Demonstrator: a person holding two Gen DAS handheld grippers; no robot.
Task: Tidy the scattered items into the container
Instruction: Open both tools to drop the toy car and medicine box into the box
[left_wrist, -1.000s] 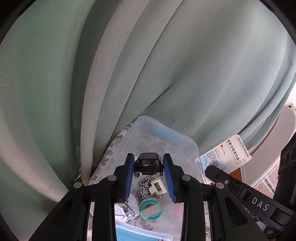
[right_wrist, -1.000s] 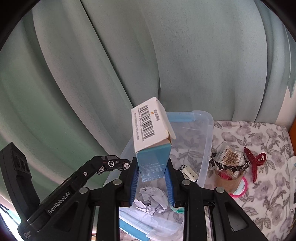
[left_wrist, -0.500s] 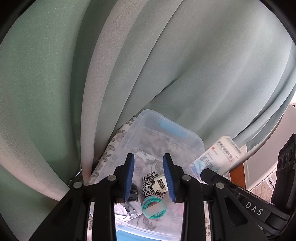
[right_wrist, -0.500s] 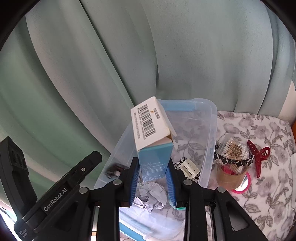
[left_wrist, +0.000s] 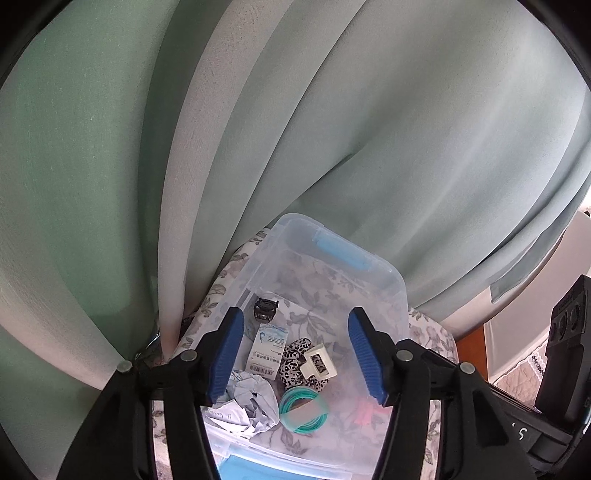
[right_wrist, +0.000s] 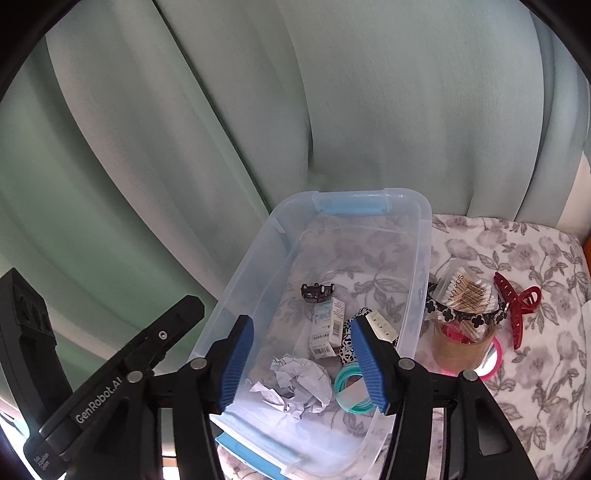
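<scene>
Both tools hang above the clear plastic storage bin with blue latches (right_wrist: 419, 258), which fills the lower centre of each view. The left hand-held gripper (left_wrist: 295, 356) stands wide and empty, and so does the right hand-held gripper (right_wrist: 303, 363).

Inside the bin lie a small black toy car (right_wrist: 317, 291), a white-and-blue medicine box (right_wrist: 327, 326), crumpled white paper (right_wrist: 301, 380) and a teal coil of cord (right_wrist: 349, 391).

Still outside, at right of the right wrist view on the grey floral cloth (right_wrist: 535, 387), are a red claw hair clip (right_wrist: 515, 306), a packet of cotton swabs (right_wrist: 467, 291) and a black flower-trimmed headband (right_wrist: 465, 314) over a brown tape roll (right_wrist: 461, 347).

Likely trouble: that cluster sits just beside the bin's right wall, so a sideways reach could clip the rim or shove the bin. The headband may also drag its neighbours. The green curtain (right_wrist: 332, 110) crowds the far edge; open room lies toward the frame's right.
</scene>
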